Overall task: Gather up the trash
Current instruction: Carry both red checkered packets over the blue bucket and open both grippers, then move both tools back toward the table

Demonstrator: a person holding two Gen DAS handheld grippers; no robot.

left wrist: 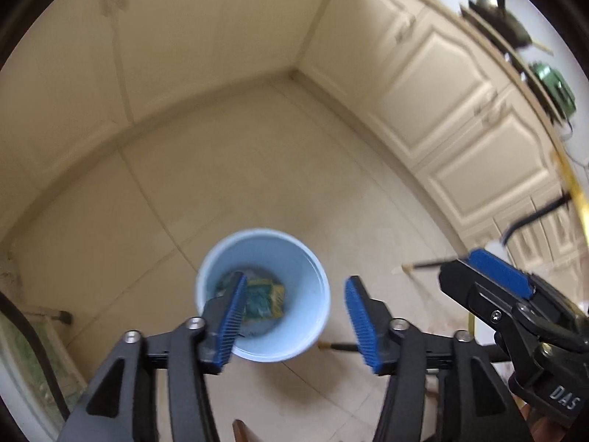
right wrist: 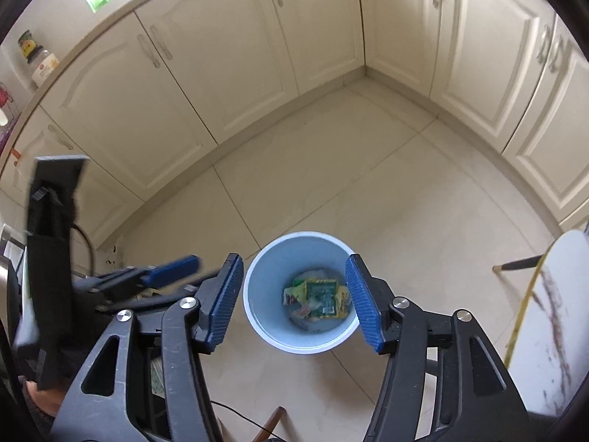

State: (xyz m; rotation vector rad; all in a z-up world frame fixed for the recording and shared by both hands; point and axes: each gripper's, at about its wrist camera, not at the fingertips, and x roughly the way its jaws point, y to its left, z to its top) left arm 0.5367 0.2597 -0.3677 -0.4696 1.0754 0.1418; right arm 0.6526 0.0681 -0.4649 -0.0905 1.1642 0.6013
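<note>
**Two grippers poised above a kitchen bin, wrappers already inside**

A pale blue bin [right wrist: 300, 291] stands on the cream tiled floor [right wrist: 331, 169] of a kitchen, near the corner where two runs of panelled cabinets [right wrist: 184, 73] meet. At its bottom lies a small heap of trash [right wrist: 318, 296]: crumpled green and yellow wrappers [left wrist: 263, 300], with a scrap of something paler beside them that is too blurred to identify.

Seen from the right wrist, the right gripper [right wrist: 294, 304] hangs over the bin with its jaws apart and nothing between them; its blue ribbed pads [right wrist: 362, 304] frame the bin's mouth on either side. The left gripper [left wrist: 292, 316] is in the same attitude in its own view, jaws spread and empty, its left-side pad overlapping the bin's rim in the picture and the other standing to the right of the bin. Each tool appears at the edge of the other's camera, the two held close side by side.

On the counter [right wrist: 73, 51] above the cabinets, jars [right wrist: 38, 59] stand at the left of the right-wrist view. The left-wrist view shows dark cookware [left wrist: 504, 14] on a counter at upper right, blurred. A white marbled surface [right wrist: 552, 313] fills the lower right of the right-wrist view, with a yellow cord [right wrist: 524, 302] along its edge.
</note>
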